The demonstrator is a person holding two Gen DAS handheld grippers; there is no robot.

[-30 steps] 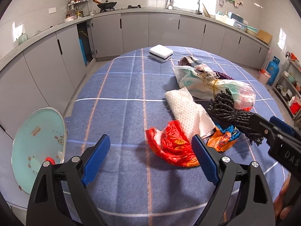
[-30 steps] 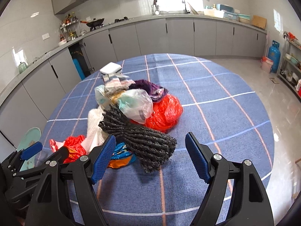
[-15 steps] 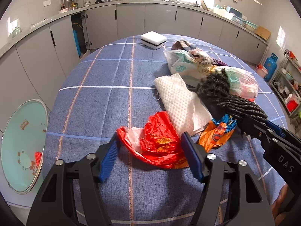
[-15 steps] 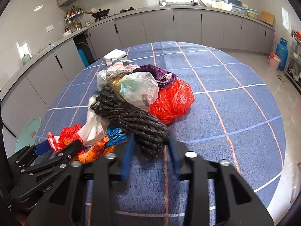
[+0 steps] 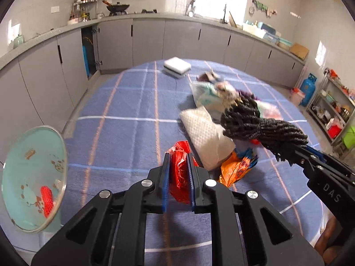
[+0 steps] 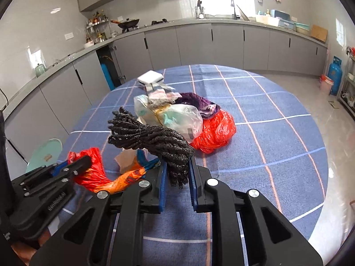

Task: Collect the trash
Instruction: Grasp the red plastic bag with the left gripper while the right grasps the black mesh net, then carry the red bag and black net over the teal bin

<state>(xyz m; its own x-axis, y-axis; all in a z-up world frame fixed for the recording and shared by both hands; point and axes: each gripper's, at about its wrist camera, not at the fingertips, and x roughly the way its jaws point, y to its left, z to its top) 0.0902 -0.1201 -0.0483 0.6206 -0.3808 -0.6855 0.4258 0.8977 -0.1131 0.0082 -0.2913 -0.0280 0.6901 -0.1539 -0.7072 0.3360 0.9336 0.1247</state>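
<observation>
Tongs on both sides had changed most since a second before: then each pair stood wide over the rubbish, and now the left tongs (image 5: pixel 178 173) were clamped on the red plastic bag (image 5: pixel 180 177), its crumpled film squeezed between the blue pads, while the right tongs (image 6: pixel 176 177) were closing on the near end of the black rope bundle (image 6: pixel 150 137), which was pinched between their pads. The bundle's far end, which had lain against the pile, stood raised off the cloth and stuck out to the left in the right wrist view. The red bag, earlier spread flat on the blue checked tabletop (image 5: pixel 124 102), was gathered into a narrow upright wad. Beside it lay the white textured cloth (image 5: pixel 206 133) and the orange and blue wrapper (image 5: pixel 237 166), with the clear bag of scraps (image 6: pixel 182 117), the purple cloth (image 6: pixel 199 102) and the orange-red bag (image 6: pixel 215 130) heaped just behind the rope. A white box (image 5: pixel 177 66) sat near the far rim. Off the tabletop's left edge stood the pale green bin (image 5: pixel 31 177) with red netting inside, close below the left tongs. Bare cloth stretched wide to the left of the heap in the left view and to its right in the right view, out to the round edge, with open floor beyond it.
</observation>
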